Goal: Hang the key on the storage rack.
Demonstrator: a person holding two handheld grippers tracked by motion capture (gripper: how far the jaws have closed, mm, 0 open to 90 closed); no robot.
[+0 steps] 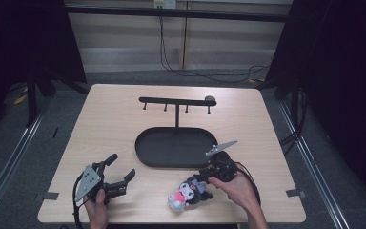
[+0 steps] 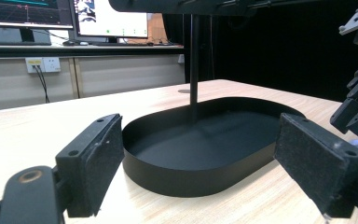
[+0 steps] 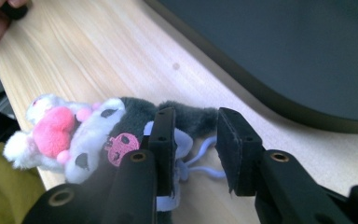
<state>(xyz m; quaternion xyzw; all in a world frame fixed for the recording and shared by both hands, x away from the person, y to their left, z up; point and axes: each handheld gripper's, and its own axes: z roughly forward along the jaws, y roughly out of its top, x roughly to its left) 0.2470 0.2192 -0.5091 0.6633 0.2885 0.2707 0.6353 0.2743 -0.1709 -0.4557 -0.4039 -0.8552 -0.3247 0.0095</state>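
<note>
Near my lens, right gripper (image 3: pixel 193 144) jaws straddle the plush toy (image 3: pixel 98 135), seemingly not clamped; left gripper (image 2: pixel 196 163) gapes empty.

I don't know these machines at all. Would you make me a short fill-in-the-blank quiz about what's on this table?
1. The plush toy lies on the ____, outside the black tray.
2. The left gripper has its jaws spread ____.
3. A thin post rises from the tray to a bar with ____ pegs.

Missing words: table; open; four
</note>
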